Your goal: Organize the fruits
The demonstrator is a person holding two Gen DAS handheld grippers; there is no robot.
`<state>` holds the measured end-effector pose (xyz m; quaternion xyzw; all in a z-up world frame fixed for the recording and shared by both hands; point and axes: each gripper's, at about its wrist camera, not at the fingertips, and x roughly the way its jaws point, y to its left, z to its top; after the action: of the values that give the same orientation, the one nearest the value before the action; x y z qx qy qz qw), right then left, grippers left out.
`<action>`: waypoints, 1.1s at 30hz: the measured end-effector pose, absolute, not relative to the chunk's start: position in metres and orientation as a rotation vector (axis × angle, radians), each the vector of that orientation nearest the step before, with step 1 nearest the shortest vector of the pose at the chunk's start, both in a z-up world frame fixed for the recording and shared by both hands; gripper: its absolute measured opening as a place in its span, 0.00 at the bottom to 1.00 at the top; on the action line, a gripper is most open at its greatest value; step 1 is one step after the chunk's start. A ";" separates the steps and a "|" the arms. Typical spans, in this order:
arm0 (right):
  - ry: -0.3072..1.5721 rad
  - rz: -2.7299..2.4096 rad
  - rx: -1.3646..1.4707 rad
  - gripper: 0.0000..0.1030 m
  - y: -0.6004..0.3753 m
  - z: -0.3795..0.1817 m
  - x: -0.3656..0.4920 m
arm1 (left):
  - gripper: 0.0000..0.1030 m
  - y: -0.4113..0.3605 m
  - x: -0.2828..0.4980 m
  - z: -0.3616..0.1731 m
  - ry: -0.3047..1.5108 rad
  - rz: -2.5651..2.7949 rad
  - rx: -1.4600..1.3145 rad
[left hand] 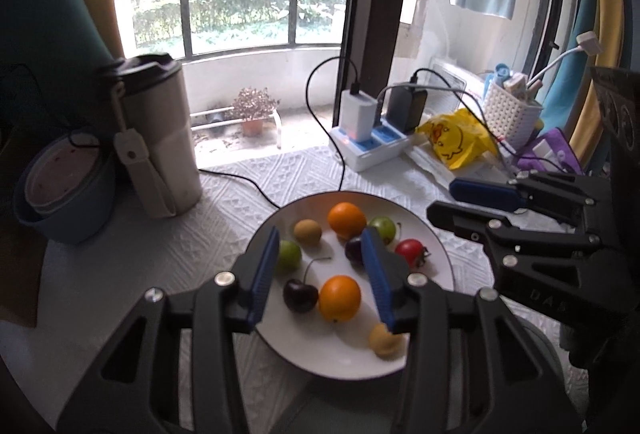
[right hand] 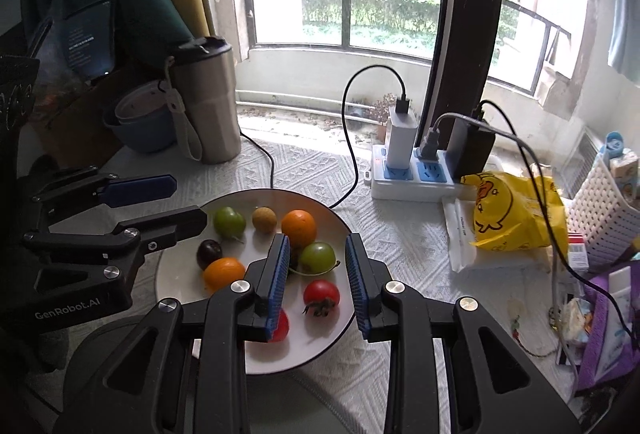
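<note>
While both claws hang over it, the white plate sits on the tabletop, which has a bumpy white cloth on it. The plate is round with a thin dark edge, and all the fruits lie on it in one layer, a little apart from each other.

One orange is at the far side and a second orange is nearer the middle. Both are bright and round. Just beside the second orange is a dark cherry with a thin stem that sticks up. A green fruit lies at the left and another green fruit at the back right. A small brown fruit sits left of the far orange. A dark plum is partly hidden behind a blue pad. A red tomato is at the right, and a pale yellow fruit is near the front edge.

The left claw has its fingers apart and holds nothing. The right claw has a smaller gap between its fingers, and it holds nothing too.

A tall cup stands well behind the plate on the left.
</note>
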<state>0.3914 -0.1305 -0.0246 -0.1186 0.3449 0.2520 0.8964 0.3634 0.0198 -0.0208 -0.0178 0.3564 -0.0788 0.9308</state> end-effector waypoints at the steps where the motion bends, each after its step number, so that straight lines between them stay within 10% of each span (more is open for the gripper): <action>1: 0.711 0.522 -0.247 0.30 -0.131 -0.023 0.387 | 0.43 0.020 0.360 -0.019 0.726 -0.160 -0.037; 33: 0.578 0.490 -0.241 0.30 -0.154 0.036 0.248 | 0.44 0.020 0.198 0.047 0.515 -0.051 -0.071</action>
<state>0.2479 -0.1543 0.0364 -0.1174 0.2817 0.2384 0.9220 0.1981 0.0204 0.0467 -0.0349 0.2544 -0.0254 0.9661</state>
